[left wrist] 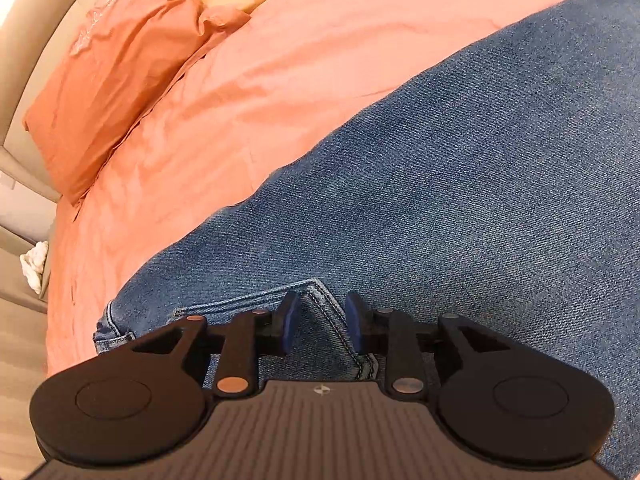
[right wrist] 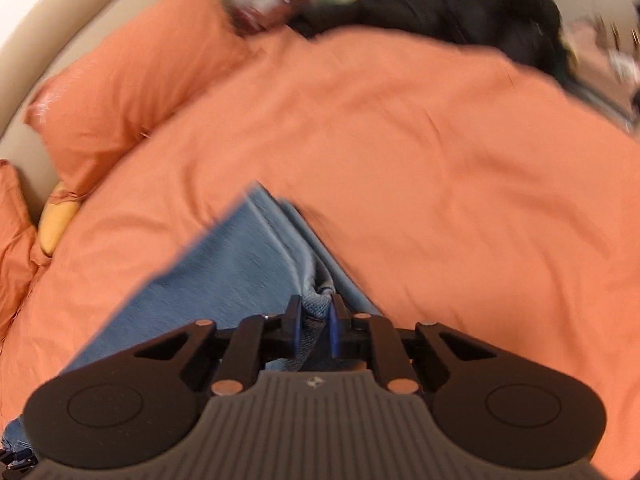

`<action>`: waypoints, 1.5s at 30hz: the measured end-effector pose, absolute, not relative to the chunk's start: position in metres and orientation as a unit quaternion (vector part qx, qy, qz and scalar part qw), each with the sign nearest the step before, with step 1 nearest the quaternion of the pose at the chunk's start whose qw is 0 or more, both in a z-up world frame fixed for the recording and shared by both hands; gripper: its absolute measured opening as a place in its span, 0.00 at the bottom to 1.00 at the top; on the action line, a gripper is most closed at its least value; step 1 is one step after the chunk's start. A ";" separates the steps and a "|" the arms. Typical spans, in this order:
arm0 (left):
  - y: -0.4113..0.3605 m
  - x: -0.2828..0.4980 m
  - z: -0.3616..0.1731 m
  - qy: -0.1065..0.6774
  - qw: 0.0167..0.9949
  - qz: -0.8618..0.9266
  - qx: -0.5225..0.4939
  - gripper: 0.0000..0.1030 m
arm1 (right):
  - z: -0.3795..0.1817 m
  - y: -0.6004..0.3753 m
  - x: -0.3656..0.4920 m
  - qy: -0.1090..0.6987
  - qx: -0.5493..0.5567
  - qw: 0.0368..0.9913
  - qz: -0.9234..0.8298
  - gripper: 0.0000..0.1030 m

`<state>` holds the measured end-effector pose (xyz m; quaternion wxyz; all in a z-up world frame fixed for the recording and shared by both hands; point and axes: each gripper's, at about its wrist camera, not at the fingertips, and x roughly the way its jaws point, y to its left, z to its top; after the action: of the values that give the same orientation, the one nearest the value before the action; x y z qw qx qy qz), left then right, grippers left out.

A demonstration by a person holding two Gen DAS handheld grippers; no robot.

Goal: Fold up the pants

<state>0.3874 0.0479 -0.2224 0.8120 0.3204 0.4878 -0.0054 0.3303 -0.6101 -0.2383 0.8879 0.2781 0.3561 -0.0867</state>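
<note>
Blue denim pants (left wrist: 460, 184) lie spread on an orange bedspread (left wrist: 320, 48). My left gripper (left wrist: 322, 324) is open, its blue-padded fingers (left wrist: 290, 322) straddling a stitched seam near the waistband, low over the cloth. In the right wrist view my right gripper (right wrist: 316, 322) is shut on a bunched fold of the pants (right wrist: 240, 264), which hang forward as a lighter blue strip above the bedspread (right wrist: 460, 200). That view is blurred.
Orange pillows (left wrist: 112, 80) lie against a beige headboard (left wrist: 40, 32) at the left; one also shows in the right view (right wrist: 132, 96). A yellow cushion (right wrist: 58, 222) sits beside them. A dark garment pile (right wrist: 460, 12) lies at the bed's far edge. A white cloth (left wrist: 36, 264) lies beside the bed.
</note>
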 end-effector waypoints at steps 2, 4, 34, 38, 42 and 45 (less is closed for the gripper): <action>0.049 0.390 -0.224 0.487 0.815 -0.004 0.315 0.32 | -0.209 -0.602 0.326 0.312 0.252 0.913 -0.071 0.06; 0.051 0.391 -0.223 0.488 0.819 -0.002 0.303 0.32 | -0.202 -0.602 0.325 0.304 0.227 0.922 -0.078 0.05; 0.032 0.289 -0.181 0.432 0.827 -0.141 0.331 0.31 | -0.267 -0.531 0.284 0.461 0.129 0.878 -0.024 0.33; 0.017 0.247 -0.188 0.432 0.800 -0.192 0.369 0.31 | -0.272 -0.464 0.273 0.483 0.071 0.871 0.053 0.32; 0.013 0.225 -0.201 0.471 0.782 -0.204 0.353 0.31 | -0.275 -0.389 0.259 0.485 -0.011 0.865 0.125 0.31; 0.015 0.221 -0.216 0.482 0.789 -0.188 0.332 0.32 | -0.278 -0.343 0.252 0.489 -0.050 0.855 0.163 0.31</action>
<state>0.2215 0.0147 -0.2156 0.7887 0.3321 0.4820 -0.1883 0.2524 -0.3429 -0.2782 0.8555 -0.0502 0.4888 0.1635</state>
